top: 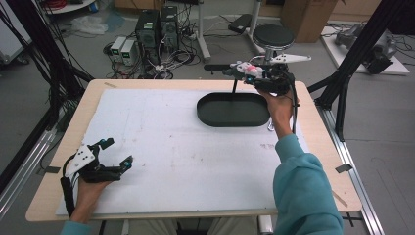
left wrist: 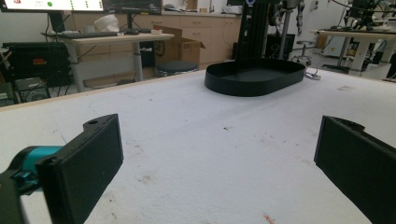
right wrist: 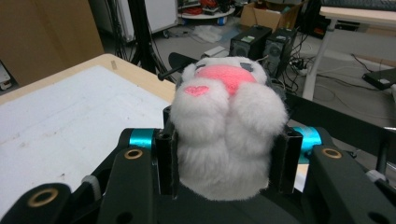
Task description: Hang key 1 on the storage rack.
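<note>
A white plush toy (right wrist: 226, 135) with a pink belly and a pink heart on one paw sits squeezed between my right gripper's (right wrist: 224, 161) two pads. In the high view that right gripper (top: 247, 73) hangs in the air past the far rim of the black oval tray (top: 233, 109), with the plush toy (top: 246, 69) sticking out to the left. My left gripper (top: 117, 154) rests low over the white mat near the front left corner, jaws wide apart and nothing between them. In the left gripper view the left gripper (left wrist: 219, 163) looks across the mat toward the tray (left wrist: 254, 77).
A white foam mat (top: 171, 147) covers most of the wooden table (top: 54, 171). A small metal object (top: 270, 127) lies just right of the tray. Behind the table stand a black stool (top: 273, 35), computer towers (top: 156, 27) and tangled cables.
</note>
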{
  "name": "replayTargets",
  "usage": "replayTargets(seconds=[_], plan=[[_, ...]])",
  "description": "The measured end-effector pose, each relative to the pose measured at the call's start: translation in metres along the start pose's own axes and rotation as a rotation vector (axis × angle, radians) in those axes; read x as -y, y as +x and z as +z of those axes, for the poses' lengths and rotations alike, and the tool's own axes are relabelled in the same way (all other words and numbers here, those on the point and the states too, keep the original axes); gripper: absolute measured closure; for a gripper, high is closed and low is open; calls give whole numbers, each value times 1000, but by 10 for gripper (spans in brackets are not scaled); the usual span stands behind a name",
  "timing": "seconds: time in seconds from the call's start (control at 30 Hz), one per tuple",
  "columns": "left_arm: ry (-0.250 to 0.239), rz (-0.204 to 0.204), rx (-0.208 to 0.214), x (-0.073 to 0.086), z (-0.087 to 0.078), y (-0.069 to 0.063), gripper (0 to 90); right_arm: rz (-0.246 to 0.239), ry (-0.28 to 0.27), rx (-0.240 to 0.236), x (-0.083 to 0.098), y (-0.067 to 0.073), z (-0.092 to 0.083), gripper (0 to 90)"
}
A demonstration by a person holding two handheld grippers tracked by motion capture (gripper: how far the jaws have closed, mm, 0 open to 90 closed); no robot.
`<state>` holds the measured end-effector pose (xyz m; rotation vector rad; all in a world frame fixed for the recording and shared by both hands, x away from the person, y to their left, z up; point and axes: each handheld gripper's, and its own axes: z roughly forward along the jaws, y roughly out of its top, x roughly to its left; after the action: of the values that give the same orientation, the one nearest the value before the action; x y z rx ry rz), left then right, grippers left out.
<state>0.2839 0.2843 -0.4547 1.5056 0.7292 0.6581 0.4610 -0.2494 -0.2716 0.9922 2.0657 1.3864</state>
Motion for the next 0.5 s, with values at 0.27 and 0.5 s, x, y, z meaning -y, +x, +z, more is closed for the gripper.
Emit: replayTargets(seconds=[0.27, 0.5], plan=[[-1, 3, -1, 0, 0, 0, 17, -18, 21, 15, 7, 1, -4, 552], [-1, 3, -2, 0, 0, 0, 17, -14, 24, 7, 17, -1, -5, 552]])
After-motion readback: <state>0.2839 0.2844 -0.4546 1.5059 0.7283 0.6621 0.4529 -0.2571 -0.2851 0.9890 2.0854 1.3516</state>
